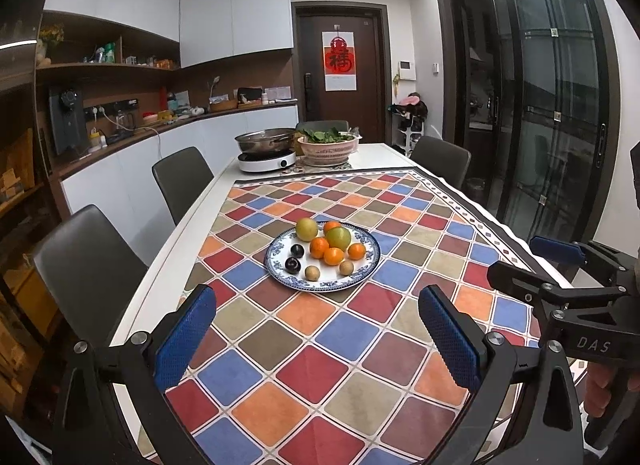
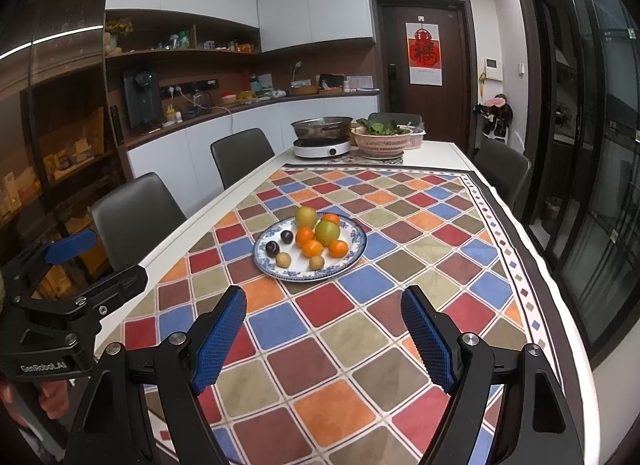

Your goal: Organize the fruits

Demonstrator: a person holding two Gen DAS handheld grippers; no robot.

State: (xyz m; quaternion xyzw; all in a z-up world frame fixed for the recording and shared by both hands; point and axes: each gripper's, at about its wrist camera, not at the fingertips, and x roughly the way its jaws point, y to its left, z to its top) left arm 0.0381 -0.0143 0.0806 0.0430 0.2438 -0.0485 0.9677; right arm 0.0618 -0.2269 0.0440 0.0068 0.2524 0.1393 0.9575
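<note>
A blue-and-white plate (image 1: pixel 362 279) (image 2: pixel 354 261) sits mid-table on the checked tablecloth. It holds a yellow-green pear (image 1: pixel 307 229) (image 2: pixel 306 217), a green apple (image 1: pixel 339 237) (image 2: pixel 327 233), several oranges (image 1: pixel 334 256) (image 2: pixel 312 248), two dark plums (image 1: pixel 293 265) (image 2: pixel 272 247) and two small brown fruits (image 1: pixel 312 273) (image 2: pixel 316 263). My left gripper (image 1: pixel 318 333) is open and empty, above the cloth short of the plate. My right gripper (image 2: pixel 324 335) is open and empty, likewise short of the plate. Each shows in the other's view (image 1: pixel 560 261) (image 2: pixel 80 261).
At the table's far end stand a pot on an induction cooker (image 1: pixel 267 161) (image 2: pixel 322 149) and a pink basket of greens (image 1: pixel 328 147) (image 2: pixel 384 141). Grey chairs (image 1: pixel 90 265) (image 2: pixel 136 213) line the left side; another (image 1: pixel 440 159) is at the right.
</note>
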